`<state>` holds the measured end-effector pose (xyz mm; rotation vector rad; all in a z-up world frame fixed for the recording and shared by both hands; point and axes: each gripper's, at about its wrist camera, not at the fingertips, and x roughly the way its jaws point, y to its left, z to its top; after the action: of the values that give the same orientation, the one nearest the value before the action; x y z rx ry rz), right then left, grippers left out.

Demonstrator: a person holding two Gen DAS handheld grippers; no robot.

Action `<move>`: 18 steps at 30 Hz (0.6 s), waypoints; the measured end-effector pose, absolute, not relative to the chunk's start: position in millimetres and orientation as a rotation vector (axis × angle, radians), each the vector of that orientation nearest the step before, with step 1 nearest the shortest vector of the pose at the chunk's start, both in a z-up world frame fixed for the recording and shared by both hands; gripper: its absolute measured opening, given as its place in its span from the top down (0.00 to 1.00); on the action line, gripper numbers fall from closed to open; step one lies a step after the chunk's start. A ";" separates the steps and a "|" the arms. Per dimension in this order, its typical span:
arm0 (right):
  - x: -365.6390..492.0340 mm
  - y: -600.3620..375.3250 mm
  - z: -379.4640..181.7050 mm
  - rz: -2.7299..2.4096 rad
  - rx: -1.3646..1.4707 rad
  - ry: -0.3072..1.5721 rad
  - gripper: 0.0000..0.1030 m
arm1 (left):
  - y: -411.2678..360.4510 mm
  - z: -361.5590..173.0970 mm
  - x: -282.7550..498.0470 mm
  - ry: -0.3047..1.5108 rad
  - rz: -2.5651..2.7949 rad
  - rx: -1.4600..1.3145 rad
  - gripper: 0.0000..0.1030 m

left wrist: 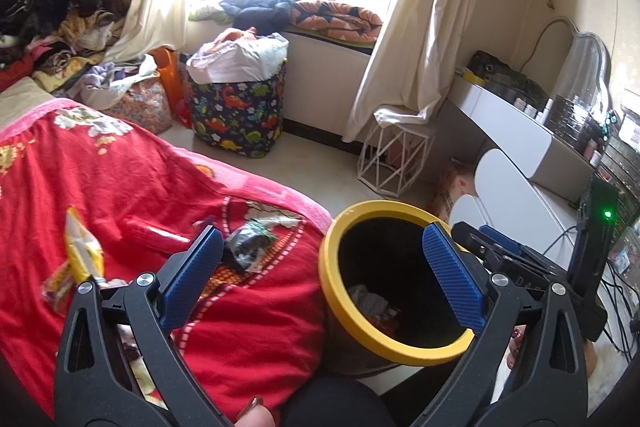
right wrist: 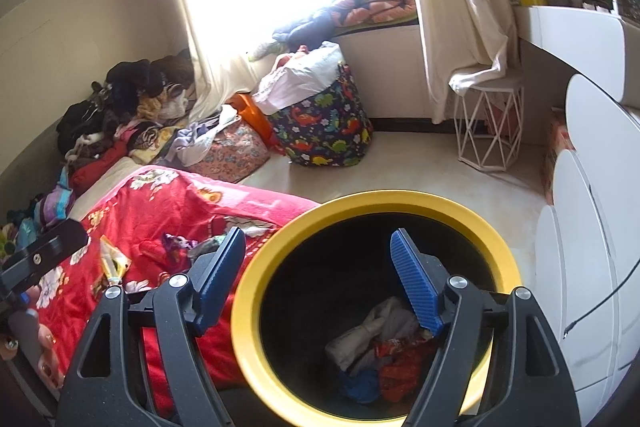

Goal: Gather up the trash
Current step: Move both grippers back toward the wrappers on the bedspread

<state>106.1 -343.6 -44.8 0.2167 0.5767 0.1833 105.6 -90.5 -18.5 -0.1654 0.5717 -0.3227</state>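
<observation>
Right wrist view: the right gripper (right wrist: 318, 281) hangs with jaws spread and empty over the yellow-rimmed black trash bin (right wrist: 256, 311), crumpled wrappers at its bottom. The left gripper (left wrist: 322, 281), likewise released, should drop squarely over the yellow snack wrapper (left wrist: 82, 253) on the red floral blanket (left wrist: 132, 167), pinching wrapper, not cloth.

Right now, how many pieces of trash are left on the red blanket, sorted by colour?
Yellow wrapper: 1
Red wrapper: 1
Dark crumpled wrapper: 1
Purple wrapper: 1
Total: 4 that I can tell apart
</observation>
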 end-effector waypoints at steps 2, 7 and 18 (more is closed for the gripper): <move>106.0 -338.6 -43.1 0.194 0.209 0.575 0.30 | -86.7 -17.6 106.3 0.565 -0.310 -0.167 0.11; 104.9 -325.2 -40.0 0.226 0.187 0.575 0.30 | -72.4 -15.5 105.9 0.551 -0.282 -0.171 0.11; 110.3 -283.9 -38.2 0.304 0.129 0.595 0.30 | -31.6 -19.9 106.0 0.555 -0.199 -0.204 0.11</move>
<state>110.3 -283.9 -38.2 0.1295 0.5945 0.3042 106.0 -31.6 -19.9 -0.2036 0.5549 -0.1992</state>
